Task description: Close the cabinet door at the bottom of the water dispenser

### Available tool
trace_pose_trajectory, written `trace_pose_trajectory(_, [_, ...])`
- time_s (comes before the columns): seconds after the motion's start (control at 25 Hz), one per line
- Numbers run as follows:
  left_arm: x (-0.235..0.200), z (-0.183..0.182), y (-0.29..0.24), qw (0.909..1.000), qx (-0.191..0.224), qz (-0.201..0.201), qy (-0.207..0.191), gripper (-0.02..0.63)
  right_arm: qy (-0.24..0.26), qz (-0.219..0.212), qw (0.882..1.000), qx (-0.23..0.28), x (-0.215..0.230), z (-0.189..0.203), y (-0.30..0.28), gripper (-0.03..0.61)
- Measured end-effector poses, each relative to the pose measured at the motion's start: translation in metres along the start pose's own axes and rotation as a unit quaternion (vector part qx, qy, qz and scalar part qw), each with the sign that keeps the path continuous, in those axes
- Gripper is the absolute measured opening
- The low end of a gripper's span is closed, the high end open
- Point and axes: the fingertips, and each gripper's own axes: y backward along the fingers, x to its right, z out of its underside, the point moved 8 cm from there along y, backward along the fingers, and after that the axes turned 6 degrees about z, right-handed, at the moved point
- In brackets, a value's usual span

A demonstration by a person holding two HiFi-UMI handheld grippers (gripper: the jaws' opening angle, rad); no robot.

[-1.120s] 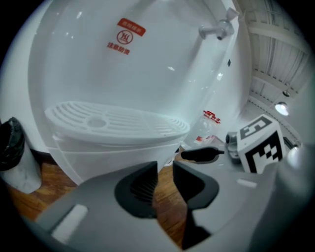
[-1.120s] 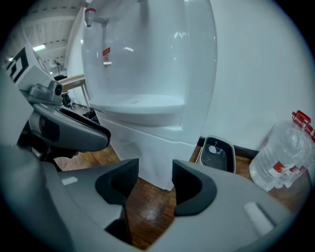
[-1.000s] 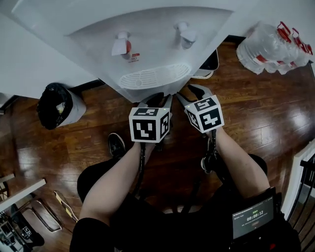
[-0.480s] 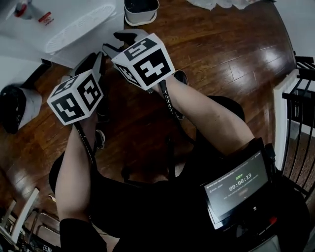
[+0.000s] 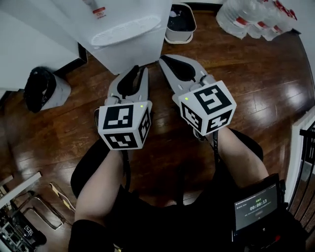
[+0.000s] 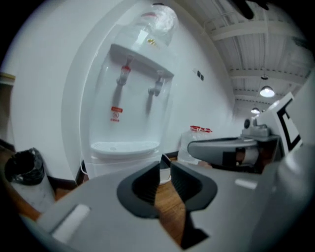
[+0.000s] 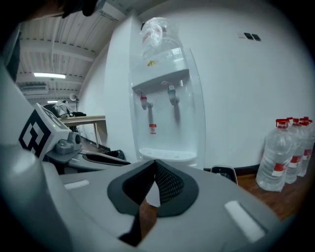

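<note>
Two grippers hang side by side above the wood floor [image 5: 256, 88], both aimed at the dispenser [image 5: 125, 37].

**Writing:**
- A red label [image 5: 100, 11] sits under the taps [image 6: 123, 78], its print too small to read.
- The bottles [image 5: 251, 19] at the right have red caps and red-and-white bands, also unreadable.
- The screen [image 5: 256, 207] at the person's waist shows a timer, 00:00:13.

**Dispenser:**
- It stands against the white wall, upright, so its long axis is vertical. A jug [image 7: 157, 32] is upended on top.
- Its front and its tray [image 5: 127, 24] face the person.
- The door [image 5: 135, 54] is in the lower front, under the tray. From the head view that face looks plain white and flush, with no seam or handle to be made out.
- In both gripper views the gripper bodies hide that lower part.
- The head view cuts the dispenser's top off.

**Tongs:**
- The left gripper [image 5: 139, 70] has just been closing. A narrow slit is left, with nothing in it but floor beyond.
- The right gripper [image 5: 164, 59] has just closed. Its tips meet on nothing.

A bin [image 5: 42, 88] with a black bag stands left of the dispenser, and a small white tub [image 5: 179, 27] sits just right of it.
</note>
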Motion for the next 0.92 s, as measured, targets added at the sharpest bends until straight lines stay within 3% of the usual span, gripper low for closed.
trace_pose_trajectory(0.12, [0.007, -0.006, 0.019, 0.9969, 0.05, -0.01, -0.06, 0.091, -0.011, -0.005, 0.999, 0.033, -0.011, -0.002, 0.016, 0.006])
trace_pose_trajectory(0.24, [0.018, -0.005, 0.031, 0.9923, 0.077, -0.018, -0.095, 0.086, -0.021, -0.004, 0.999, 0.048, -0.017, -0.001, 0.029, 0.006])
trace_pose_trajectory(0.92, [0.047, 0.013, 0.076, 0.9889, 0.089, -0.007, -0.119, 0.075, 0.019, 0.002, 0.997, 0.076, -0.047, 0.011, 0.061, 0.005])
